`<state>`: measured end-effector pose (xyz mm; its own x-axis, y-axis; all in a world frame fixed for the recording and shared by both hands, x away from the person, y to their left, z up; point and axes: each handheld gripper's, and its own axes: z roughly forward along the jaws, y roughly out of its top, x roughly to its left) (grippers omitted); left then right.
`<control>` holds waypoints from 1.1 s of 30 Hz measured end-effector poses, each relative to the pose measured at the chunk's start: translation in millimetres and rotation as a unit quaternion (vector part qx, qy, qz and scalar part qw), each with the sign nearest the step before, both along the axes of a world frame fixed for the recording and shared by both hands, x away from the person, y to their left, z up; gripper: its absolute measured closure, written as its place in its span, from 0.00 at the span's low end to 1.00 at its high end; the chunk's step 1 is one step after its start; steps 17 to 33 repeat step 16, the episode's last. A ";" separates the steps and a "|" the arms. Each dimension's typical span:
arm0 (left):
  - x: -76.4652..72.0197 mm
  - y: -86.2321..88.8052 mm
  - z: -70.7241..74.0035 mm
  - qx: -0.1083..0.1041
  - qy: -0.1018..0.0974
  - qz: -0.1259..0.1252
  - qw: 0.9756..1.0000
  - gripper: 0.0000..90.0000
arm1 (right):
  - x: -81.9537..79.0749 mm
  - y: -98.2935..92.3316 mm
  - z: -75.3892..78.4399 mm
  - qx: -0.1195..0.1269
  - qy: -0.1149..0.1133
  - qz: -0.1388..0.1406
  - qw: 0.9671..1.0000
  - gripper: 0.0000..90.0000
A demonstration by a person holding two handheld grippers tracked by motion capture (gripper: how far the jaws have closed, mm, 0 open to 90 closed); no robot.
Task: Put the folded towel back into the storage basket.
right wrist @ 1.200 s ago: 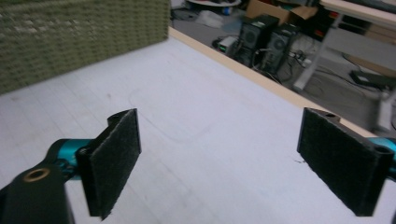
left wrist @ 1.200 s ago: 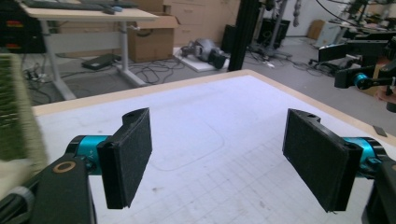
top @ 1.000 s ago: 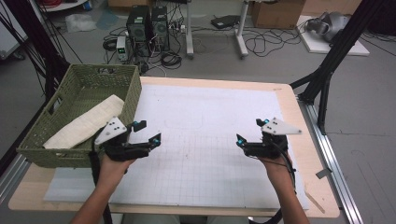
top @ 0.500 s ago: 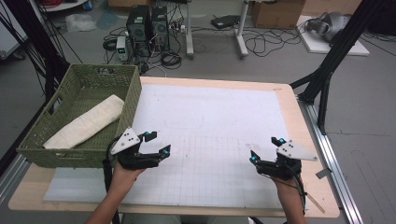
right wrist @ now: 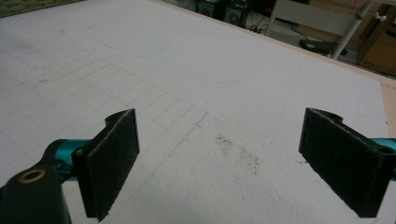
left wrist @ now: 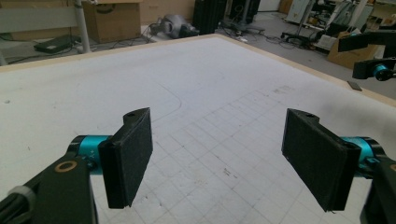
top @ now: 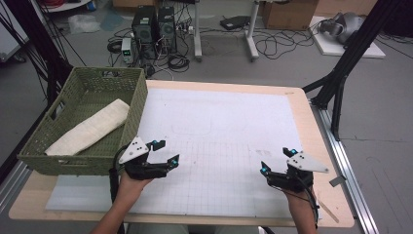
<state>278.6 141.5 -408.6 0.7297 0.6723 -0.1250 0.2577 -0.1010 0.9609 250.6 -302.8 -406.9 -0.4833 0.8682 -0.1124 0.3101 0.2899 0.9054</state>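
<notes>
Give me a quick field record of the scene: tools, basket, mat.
left tool: open, nothing between its pads, low over the mat beside the basket
right tool: open, holding nothing, near the mat's right edge
basket: green woven, at the table's left
towel: rolled, lying inside the basket
mat: white, gridded, bare

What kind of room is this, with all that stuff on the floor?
Probably a lab or workshop: black computer towers amid tangled black cables on the grey floor, cardboard boxes behind, and a white gridded mat covering the wooden table.
</notes>
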 end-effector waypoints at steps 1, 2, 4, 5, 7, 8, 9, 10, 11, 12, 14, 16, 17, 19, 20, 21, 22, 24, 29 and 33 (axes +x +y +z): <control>-0.1 -0.1 0.0 0.000 0.000 -0.001 1.000 0.28 | -0.1 -0.2 0.3 -0.001 -0.001 0.000 1.000 0.13; -0.2 -0.3 0.0 0.000 0.000 -0.001 1.000 0.28 | -0.2 -0.3 0.4 -0.002 -0.003 -0.001 1.000 0.13; -0.1 -0.3 -0.1 0.000 0.000 -0.001 1.000 0.28 | -0.8 -0.2 0.4 -0.001 -0.002 -0.002 1.000 0.13; 0.0 -0.2 -0.2 0.000 0.000 -0.001 1.000 0.28 | -0.7 -0.5 0.3 -0.003 -0.004 -0.001 1.000 0.13; 0.0 -0.3 -0.5 0.001 0.001 -0.002 1.000 0.28 | -0.9 -0.6 0.1 -0.003 -0.002 -0.002 1.000 0.13; 0.0 -0.3 -0.5 0.001 0.001 -0.002 1.000 0.28 | -0.8 -1.0 0.0 -0.003 -0.002 -0.003 1.000 0.13; 0.0 -0.6 -0.5 0.001 0.001 -0.001 1.000 0.28 | -0.5 -1.3 -0.1 -0.004 -0.003 -0.003 1.000 0.13; 0.0 -0.9 -0.6 0.000 0.001 -0.001 1.000 0.28 | -0.5 -1.5 -0.2 -0.004 -0.003 -0.003 1.000 0.13; 0.0 -1.0 -0.7 0.000 0.001 -0.001 1.000 0.28 | -0.5 -1.8 -0.2 -0.003 -0.002 -0.003 1.000 0.13; 0.1 -1.0 -0.9 0.001 0.001 -0.001 1.000 0.28 | -0.5 -1.9 -0.2 -0.002 -0.002 -0.003 1.000 0.13; 0.6 -0.9 -1.4 0.000 0.003 0.000 1.000 0.28 | -0.3 -2.2 -0.5 -0.002 -0.001 -0.004 1.000 0.13; 1.4 -0.5 -2.0 0.001 0.004 0.000 1.000 0.28 | 0.1 -2.7 -1.0 -0.001 0.001 -0.004 1.000 0.13; 1.4 -0.5 -2.0 0.001 0.004 0.000 1.000 0.28 | 0.1 -2.7 -1.0 -0.001 0.001 -0.004 1.000 0.13; 1.4 -0.5 -2.0 0.001 0.004 0.000 1.000 0.28 | 0.1 -2.7 -1.0 -0.001 0.001 -0.004 1.000 0.13; 1.4 -0.5 -2.0 0.001 0.004 0.000 1.000 0.28 | 0.1 -2.7 -1.0 -0.001 0.001 -0.004 1.000 0.13; 1.4 -0.5 -2.0 0.001 0.004 0.000 1.000 0.28 | 0.1 -2.7 -1.0 -0.001 0.001 -0.004 1.000 0.13; 1.4 -0.5 -2.0 0.001 0.004 0.000 1.000 0.28 | 0.1 -2.7 -1.0 -0.001 0.001 -0.004 1.000 0.13; 1.4 -0.5 -2.0 0.001 0.004 0.000 1.000 0.28 | 0.1 -2.7 -1.0 -0.001 0.001 -0.004 1.000 0.13; 1.4 -0.5 -2.0 0.001 0.004 0.000 1.000 0.28 | 0.1 -2.7 -1.0 -0.001 0.001 -0.004 1.000 0.13; 1.4 -0.5 -2.0 0.001 0.004 0.000 1.000 0.28 | 0.1 -2.7 -1.0 -0.001 0.001 -0.004 1.000 0.13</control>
